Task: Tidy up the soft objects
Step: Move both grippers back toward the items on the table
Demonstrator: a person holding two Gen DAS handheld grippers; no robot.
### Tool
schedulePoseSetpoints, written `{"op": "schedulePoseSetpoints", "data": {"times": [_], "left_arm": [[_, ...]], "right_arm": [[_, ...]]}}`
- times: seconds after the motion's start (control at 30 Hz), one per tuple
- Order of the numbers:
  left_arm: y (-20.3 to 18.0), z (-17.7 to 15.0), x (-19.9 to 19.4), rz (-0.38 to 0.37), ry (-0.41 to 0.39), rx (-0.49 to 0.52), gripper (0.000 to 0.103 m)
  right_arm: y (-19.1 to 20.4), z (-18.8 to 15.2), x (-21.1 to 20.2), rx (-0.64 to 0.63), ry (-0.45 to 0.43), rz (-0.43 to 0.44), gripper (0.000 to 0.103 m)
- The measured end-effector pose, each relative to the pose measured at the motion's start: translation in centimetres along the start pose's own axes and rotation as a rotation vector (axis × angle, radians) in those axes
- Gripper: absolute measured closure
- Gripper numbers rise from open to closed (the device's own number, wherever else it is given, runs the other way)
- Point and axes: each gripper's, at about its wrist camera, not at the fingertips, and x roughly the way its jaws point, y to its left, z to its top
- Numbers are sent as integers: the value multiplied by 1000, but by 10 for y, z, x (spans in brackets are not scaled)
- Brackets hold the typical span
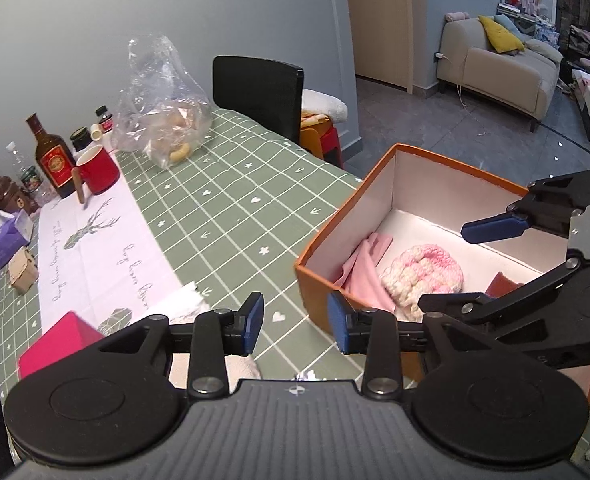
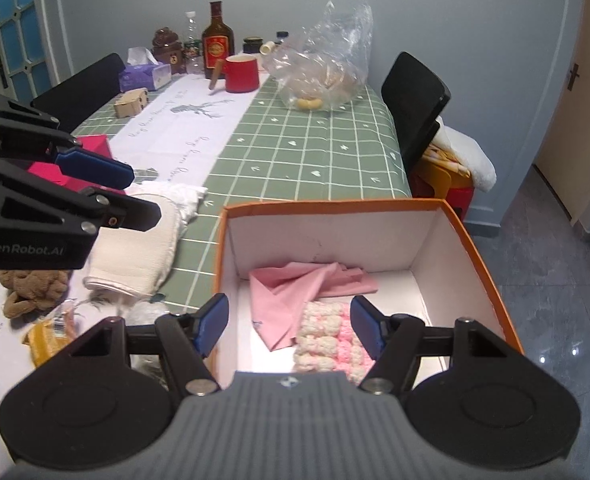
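The box (image 2: 475, 248), orange outside and white inside, is sitting open at the table (image 2: 315, 152) edge; a pink cloth (image 2: 295, 284) is lying crumpled on the box floor toward its far wall; a pink-and-white knit (image 2: 327, 340) is lying in the box too, touching the cloth on the side nearer the right tongs (image 2: 291, 326); a dark red piece (image 1: 503, 282) is showing in the box just beyond the knit, mostly hidden. The right tongs are hanging over the box's near side with blue pads (image 2: 365, 328) spread wide and nothing between them. The left tongs (image 1: 295, 320) are hovering just outside the box's left wall, above the table, also spread apart and holding nothing. Left of the box, on the table, a cream towel (image 2: 135, 248) is lying folded; a brown plush (image 2: 31, 286) is sitting beyond the towel, farther from the box; a yellow packet (image 2: 51, 336) is lying just beside the plush; a magenta carton (image 1: 55, 344) is standing farther left still. Well beyond the box, toward the wall, a clear bag (image 2: 327, 64) is slumping on the green cloth; a red mug (image 2: 242, 74), a bottle (image 2: 217, 40) and a tissue pack (image 2: 143, 74) are clustering near the bag. A black chair (image 2: 415, 104) is standing at the table end beyond the box.
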Motion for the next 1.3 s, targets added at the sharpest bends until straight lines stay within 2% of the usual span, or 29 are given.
{"op": "schedulePoseSetpoints", "data": {"times": [0.23,0.47,0.87,1.03,1.2,1.3], "left_arm": [[26,-36,-38,-12,-46,-63,53],[54,-80,-59,-13,-70,-144,47],[80,-143,-40,-37,-43,-214,41],[98,-155,-31,-8,-33,-250,38],[126,-169,-28,41,-46,-328,19],[140,-179,-22,65,-28,-365,19]], "right_arm": [[30,-7,-24,-77,-44,44,32],[53,-25,-30,-156,-32,70,32],[85,-44,-23,-261,-8,93,31],[100,-49,-7,-294,23,103,31],[121,-53,8,-336,48,133,31],[133,-53,15,-351,57,155,31]]}}
